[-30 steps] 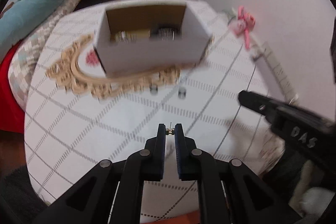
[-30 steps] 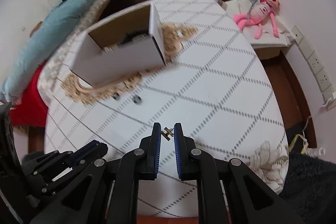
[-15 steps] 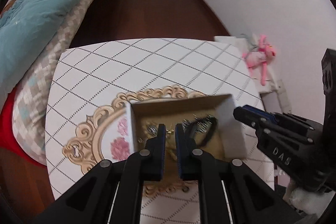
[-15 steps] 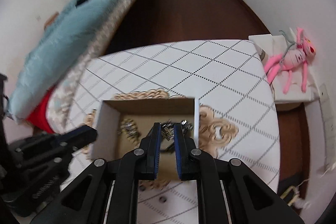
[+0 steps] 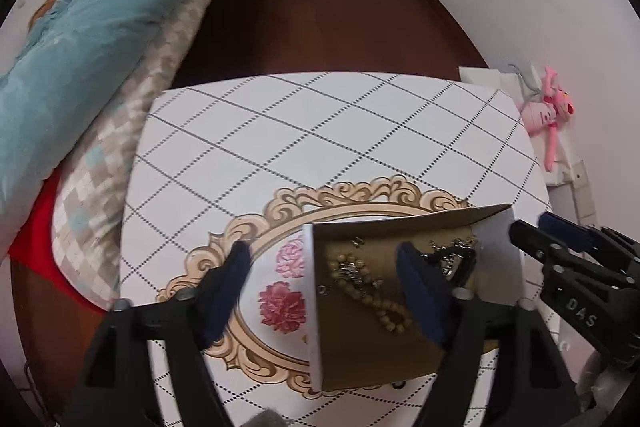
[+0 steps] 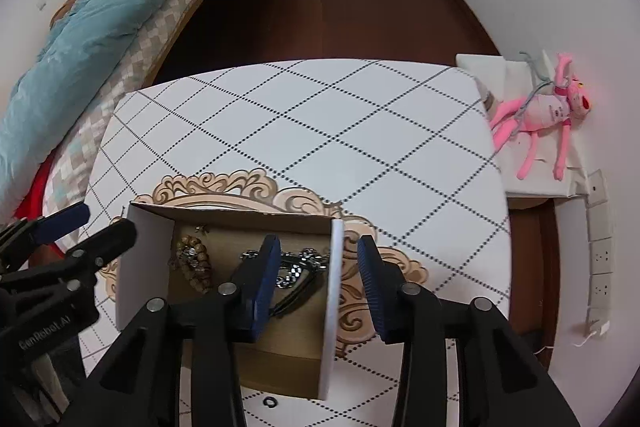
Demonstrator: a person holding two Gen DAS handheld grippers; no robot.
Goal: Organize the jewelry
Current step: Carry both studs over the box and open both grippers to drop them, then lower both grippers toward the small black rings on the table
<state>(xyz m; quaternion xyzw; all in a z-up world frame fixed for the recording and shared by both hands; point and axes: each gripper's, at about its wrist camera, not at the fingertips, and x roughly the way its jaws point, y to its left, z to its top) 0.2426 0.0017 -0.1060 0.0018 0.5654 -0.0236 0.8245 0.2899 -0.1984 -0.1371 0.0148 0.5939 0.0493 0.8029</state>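
A white cardboard box with a brown inside stands on the table; it also shows in the right wrist view. Inside lie a beaded bracelet, also in the right wrist view, a dark chain piece and small earrings. My left gripper is open and empty above the box's left wall. My right gripper is open and empty, its fingers on either side of the box's right wall.
A small dark ring lies on the table in front of the box. The tablecloth has a gold ornate frame print. A bed with a blue duvet is at the left. A pink plush toy lies on a low stand at the right.
Both grippers held small earrings and were shut; they moved up over the box, opened wide and are now empty. The view has shifted to look down into the box.
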